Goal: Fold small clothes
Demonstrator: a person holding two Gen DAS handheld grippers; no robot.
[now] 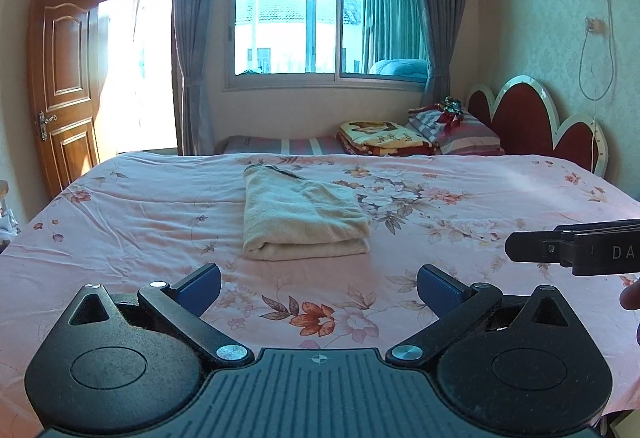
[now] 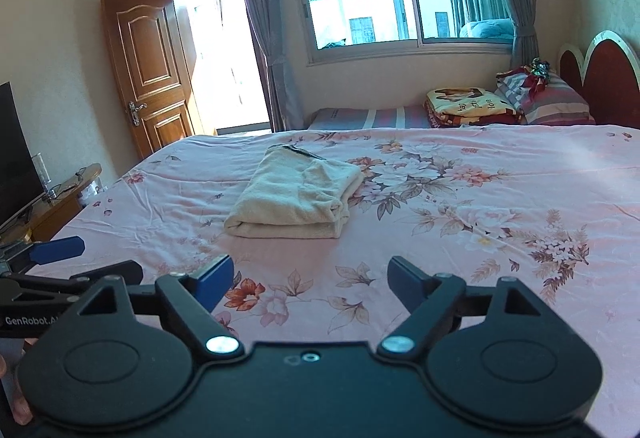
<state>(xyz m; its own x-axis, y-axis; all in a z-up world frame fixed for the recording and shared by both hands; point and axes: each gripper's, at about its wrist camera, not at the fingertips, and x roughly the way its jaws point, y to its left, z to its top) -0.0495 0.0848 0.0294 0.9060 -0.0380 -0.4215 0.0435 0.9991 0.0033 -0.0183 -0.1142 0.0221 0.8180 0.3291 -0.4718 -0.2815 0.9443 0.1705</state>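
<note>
A cream garment (image 1: pixel 302 216) lies folded in a thick rectangle on the pink floral bedspread (image 1: pixel 120 214); it also shows in the right wrist view (image 2: pixel 296 198). My left gripper (image 1: pixel 318 288) is open and empty, held above the bed just short of the garment's near edge. My right gripper (image 2: pixel 310 280) is open and empty, also short of the garment and to its right. The right gripper's side shows at the right edge of the left wrist view (image 1: pixel 576 248); the left gripper's blue finger (image 2: pixel 60 250) shows at the left of the right wrist view.
Folded blankets (image 1: pixel 386 138) and striped pillows (image 1: pixel 460 130) lie at the bed's far side by a red headboard (image 1: pixel 528 122). A wooden door (image 1: pixel 64 86) stands open at left. A dark screen and a low table (image 2: pixel 48 194) stand left of the bed.
</note>
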